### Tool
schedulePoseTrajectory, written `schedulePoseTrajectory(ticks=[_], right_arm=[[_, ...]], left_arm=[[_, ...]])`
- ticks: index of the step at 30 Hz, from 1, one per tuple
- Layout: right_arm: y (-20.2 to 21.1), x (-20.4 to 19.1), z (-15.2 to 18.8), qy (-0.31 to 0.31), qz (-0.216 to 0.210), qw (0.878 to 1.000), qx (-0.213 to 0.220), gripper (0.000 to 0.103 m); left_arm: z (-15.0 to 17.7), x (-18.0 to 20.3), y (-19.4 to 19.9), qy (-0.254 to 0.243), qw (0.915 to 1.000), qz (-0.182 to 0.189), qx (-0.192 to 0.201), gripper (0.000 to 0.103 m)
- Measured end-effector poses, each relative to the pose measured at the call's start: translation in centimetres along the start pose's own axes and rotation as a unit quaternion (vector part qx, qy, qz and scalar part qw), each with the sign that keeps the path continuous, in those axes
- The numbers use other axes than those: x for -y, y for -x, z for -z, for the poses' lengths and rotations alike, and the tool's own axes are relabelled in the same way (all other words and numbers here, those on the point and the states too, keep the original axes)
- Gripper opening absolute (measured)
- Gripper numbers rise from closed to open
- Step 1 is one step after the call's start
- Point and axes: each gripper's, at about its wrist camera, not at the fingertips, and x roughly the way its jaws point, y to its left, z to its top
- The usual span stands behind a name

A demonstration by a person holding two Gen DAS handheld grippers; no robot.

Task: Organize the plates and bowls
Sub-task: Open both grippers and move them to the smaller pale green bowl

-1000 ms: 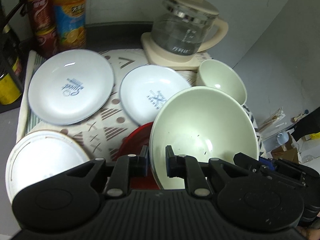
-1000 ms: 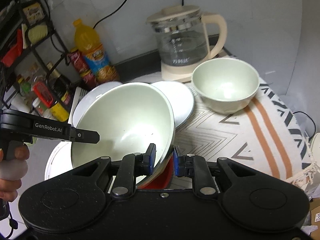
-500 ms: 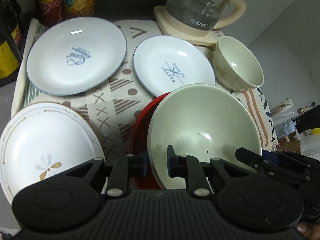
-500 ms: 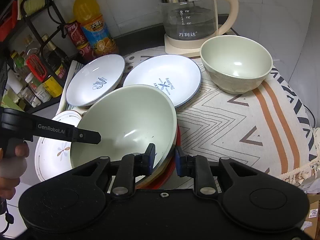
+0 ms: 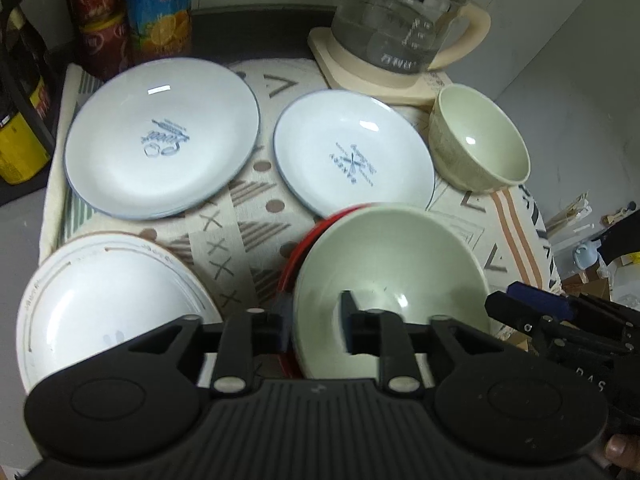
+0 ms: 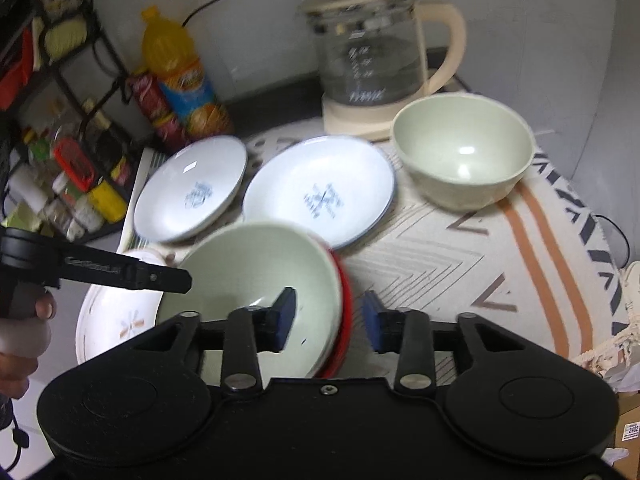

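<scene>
A large pale green bowl (image 5: 392, 264) (image 6: 256, 268) rests inside a red plate (image 5: 292, 256) (image 6: 346, 300) on the patterned cloth. My left gripper (image 5: 316, 322) straddles the bowl's near-left rim with its jaws parted wider than the rim, so it is open. My right gripper (image 6: 330, 316) is open too, one finger inside the bowl and one outside the red plate's edge. A smaller green bowl (image 5: 480, 144) (image 6: 460, 152) stands upright at the back right. Two blue-rimmed white plates (image 5: 160, 140) (image 5: 352, 156) lie behind. A white flower plate (image 5: 100, 308) lies at the near left.
A glass kettle (image 5: 400, 28) on a cream base stands at the back, against the wall. An orange drink bottle (image 6: 180, 76) and red cans stand at the back left, beside a black wire rack (image 6: 60, 120) of jars. The cloth-covered table drops off at the right.
The large green bowl came down from a tilt and now sits flat in the red plate. Both grippers' jaws have widened off its rim, the right one most clearly.
</scene>
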Motion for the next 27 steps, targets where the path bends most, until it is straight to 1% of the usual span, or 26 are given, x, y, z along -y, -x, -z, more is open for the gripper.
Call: schedulePoseTrajectory(ticks=[1, 3, 5, 7, 8, 9, 10, 11, 13, 15, 18, 22, 25, 27], right_arm=[[0.2, 0.3, -0.2, -0.005, 0.003, 1.0, 0.007, 0.048], [0.5, 0.9, -0.5, -0.014, 0.012, 1.0, 0.019, 0.055], [0.6, 1.7, -0.8, -0.024, 0.022, 0.999, 0.03, 0.061], [0.8, 2.3, -1.1, -0.027, 0.03, 0.998, 0.042, 0.076], [0.9, 2.7, -1.2, -0.028, 0.038, 0.998, 0.049, 0.079], [1.0, 3.0, -1.3, -0.031, 0.046, 0.997, 0.054, 0.082], [1.0, 3.3, -1.4, -0.036, 0.052, 0.996, 0.056, 0.082], [1.0, 3.8, -1.5, -0.043, 0.056, 0.996, 0.057, 0.082], [1.0, 4.8, -1.8, -0.06, 0.063, 0.994, 0.061, 0.084], [0.9, 5.8, -2.0, -0.072, 0.074, 0.992, 0.068, 0.086], [0.8, 7.4, -2.6, -0.099, 0.088, 0.988, 0.077, 0.086], [0.7, 9.6, -3.3, -0.144, 0.097, 0.981, 0.087, 0.086], [0.4, 10.8, -3.7, -0.152, 0.118, 0.977, 0.092, 0.086], [0.1, 11.5, -3.9, -0.162, 0.123, 0.975, 0.093, 0.086]], left_arm=[[-0.3, 0.1, 0.3, -0.001, 1.0, 0.003, 0.007, 0.041], [-0.9, 0.4, 0.9, -0.005, 0.9998, 0.007, 0.02, 0.049], [-1.6, 0.8, 1.1, -0.01, 0.9995, 0.008, 0.03, 0.052], [-2.4, 1.3, 0.9, -0.011, 0.9993, 0.01, 0.035, 0.053], [-2.7, 1.6, 0.7, -0.011, 0.9992, 0.012, 0.036, 0.054], [-3.1, 1.8, 0.5, -0.012, 0.9991, 0.015, 0.037, 0.057], [-3.5, 2.1, 0.3, -0.013, 0.9989, 0.019, 0.04, 0.062], [-3.8, 2.4, 0.2, -0.016, 0.9986, 0.024, 0.045, 0.065], [-4.6, 3.2, -0.3, -0.024, 0.9979, 0.03, 0.053, 0.077], [-5.3, 4.1, -1.0, -0.029, 0.9974, 0.038, 0.054, 0.08], [-6.6, 5.7, -2.3, -0.037, 0.9972, 0.047, 0.045, 0.081], [-8.1, 7.7, -3.9, -0.048, 0.9965, 0.05, 0.047, 0.081], [-9.3, 9.1, -5.4, -0.051, 0.9962, 0.058, 0.039, 0.081], [-9.9, 10.0, -6.3, -0.056, 0.9956, 0.066, 0.035, 0.081]])
